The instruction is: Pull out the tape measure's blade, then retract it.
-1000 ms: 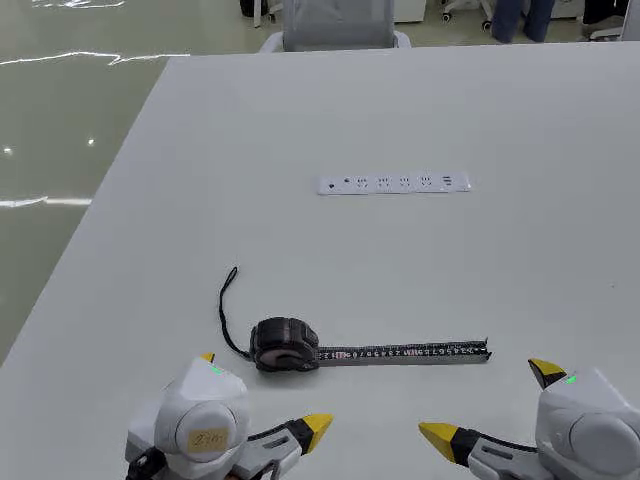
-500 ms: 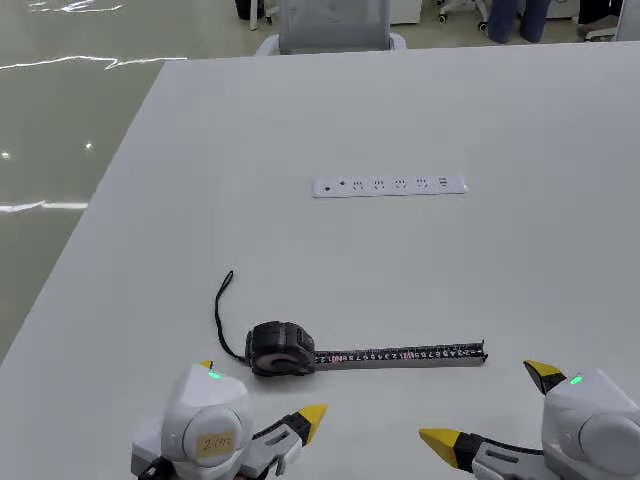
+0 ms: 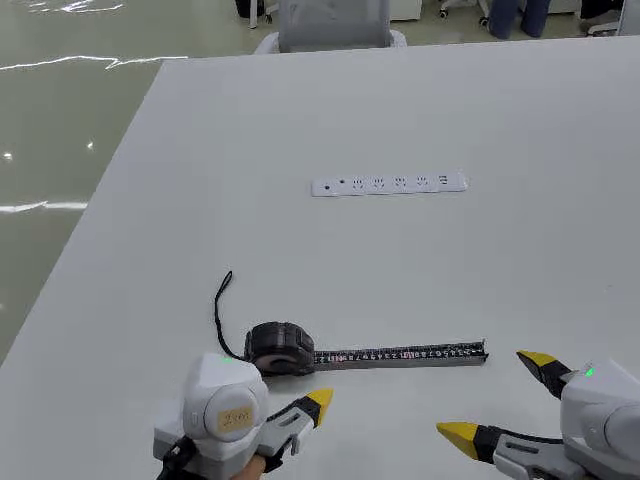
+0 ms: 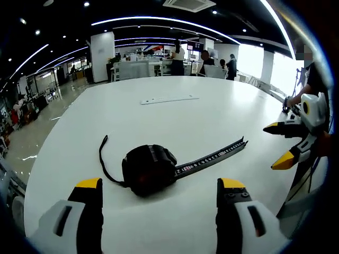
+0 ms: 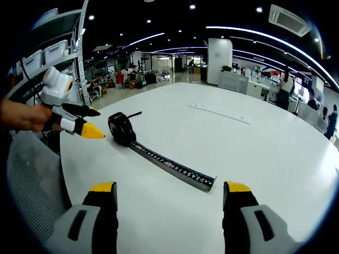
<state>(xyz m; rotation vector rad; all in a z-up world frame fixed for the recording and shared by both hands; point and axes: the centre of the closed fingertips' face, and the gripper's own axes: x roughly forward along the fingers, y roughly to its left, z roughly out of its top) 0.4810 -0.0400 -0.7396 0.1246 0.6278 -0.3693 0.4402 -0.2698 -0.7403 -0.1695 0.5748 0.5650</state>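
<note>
Left tool, jaws wide, faces the tape measure just ahead; right tool, equally wide, faces the extended blade. Open surface lies beyond both, its edge to the left.

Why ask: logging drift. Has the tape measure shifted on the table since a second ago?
No. The tape measure sits at the same offset from the power strip as before.
</note>
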